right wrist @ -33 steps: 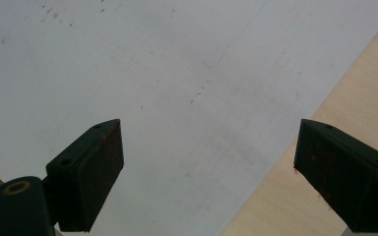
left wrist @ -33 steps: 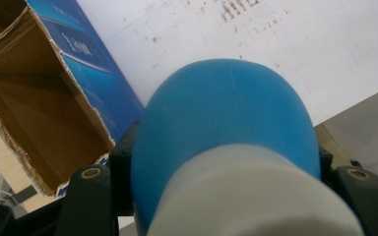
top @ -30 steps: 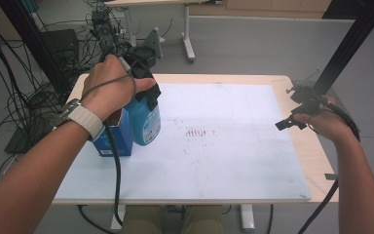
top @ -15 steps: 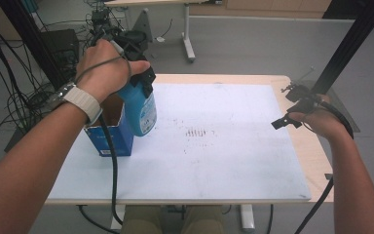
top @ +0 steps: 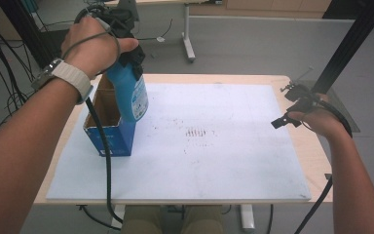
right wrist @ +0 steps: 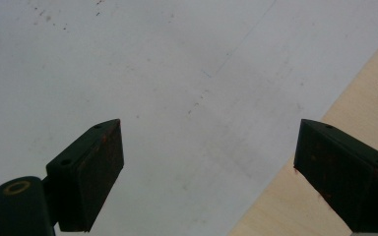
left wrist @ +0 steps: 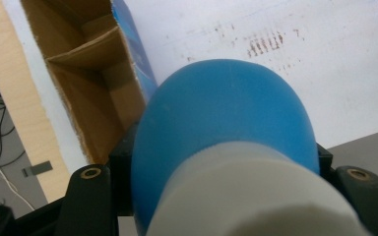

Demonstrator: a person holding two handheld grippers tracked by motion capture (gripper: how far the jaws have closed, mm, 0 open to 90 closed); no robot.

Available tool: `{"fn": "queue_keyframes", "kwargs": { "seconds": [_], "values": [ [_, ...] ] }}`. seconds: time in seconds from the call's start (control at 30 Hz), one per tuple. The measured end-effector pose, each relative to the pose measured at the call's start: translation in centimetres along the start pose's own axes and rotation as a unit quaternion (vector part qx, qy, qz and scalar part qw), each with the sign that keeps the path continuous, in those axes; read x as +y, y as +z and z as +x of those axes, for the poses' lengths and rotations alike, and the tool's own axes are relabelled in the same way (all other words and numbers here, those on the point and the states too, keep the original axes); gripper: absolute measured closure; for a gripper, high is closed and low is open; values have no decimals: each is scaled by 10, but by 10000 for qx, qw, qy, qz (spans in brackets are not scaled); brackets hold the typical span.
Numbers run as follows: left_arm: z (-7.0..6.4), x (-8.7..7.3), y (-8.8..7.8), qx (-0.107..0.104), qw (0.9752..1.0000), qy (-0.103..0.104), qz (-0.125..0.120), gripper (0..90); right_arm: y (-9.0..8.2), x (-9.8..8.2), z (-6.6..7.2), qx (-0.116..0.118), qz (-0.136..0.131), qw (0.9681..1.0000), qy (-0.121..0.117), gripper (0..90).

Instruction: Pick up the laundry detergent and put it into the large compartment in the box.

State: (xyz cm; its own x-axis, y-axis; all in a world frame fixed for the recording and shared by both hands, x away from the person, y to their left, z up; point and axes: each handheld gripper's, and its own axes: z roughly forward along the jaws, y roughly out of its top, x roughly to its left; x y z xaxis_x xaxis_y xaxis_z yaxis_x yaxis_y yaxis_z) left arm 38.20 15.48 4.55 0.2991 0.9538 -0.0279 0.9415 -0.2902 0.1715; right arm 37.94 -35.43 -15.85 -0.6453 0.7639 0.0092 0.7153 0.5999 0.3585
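My left gripper [top: 130, 57] is shut on the neck of a blue bottle [top: 129, 93] with a white cap, held up at the table's left. In the left gripper view the bottle [left wrist: 226, 123] sits between both jaws of my left gripper [left wrist: 224, 169]. Its base hangs by the right rim of an open blue cardboard box [top: 108, 132] with a brown inside [left wrist: 93, 83]. My right gripper [top: 285, 106] hovers open at the right edge of the white mat [top: 224, 161]. Nothing lies between the pads of my right gripper [right wrist: 209, 147].
The white mat carries a patch of small dark marks [top: 197, 132] near its middle. It lies on a wooden table [top: 316, 151], whose bare strip [right wrist: 354, 98] runs under my right gripper. Cables hang on the left, and a black post [top: 350, 44] rises at the far right.
My left hand has lifted the blue bottle up out of the box and a little toward the far side. The right hand has stayed in place.
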Motion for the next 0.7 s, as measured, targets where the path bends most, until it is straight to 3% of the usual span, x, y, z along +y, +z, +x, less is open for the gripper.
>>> {"fn": "queue_keyframes", "kwargs": {
  "seconds": [0.13,0.3,0.7],
  "values": [
    [2,2,-7,50,10000,-55,-35,394,3,3,-1,18,9,10000,-18,116],
    [14,4,-17,-3,9996,-253,-86,394,5,5,-1,30,18,10000,-24,116],
    [34,10,-17,103,9982,-583,-77,394,5,4,-5,-6,48,10000,31,116]
  ]
}}
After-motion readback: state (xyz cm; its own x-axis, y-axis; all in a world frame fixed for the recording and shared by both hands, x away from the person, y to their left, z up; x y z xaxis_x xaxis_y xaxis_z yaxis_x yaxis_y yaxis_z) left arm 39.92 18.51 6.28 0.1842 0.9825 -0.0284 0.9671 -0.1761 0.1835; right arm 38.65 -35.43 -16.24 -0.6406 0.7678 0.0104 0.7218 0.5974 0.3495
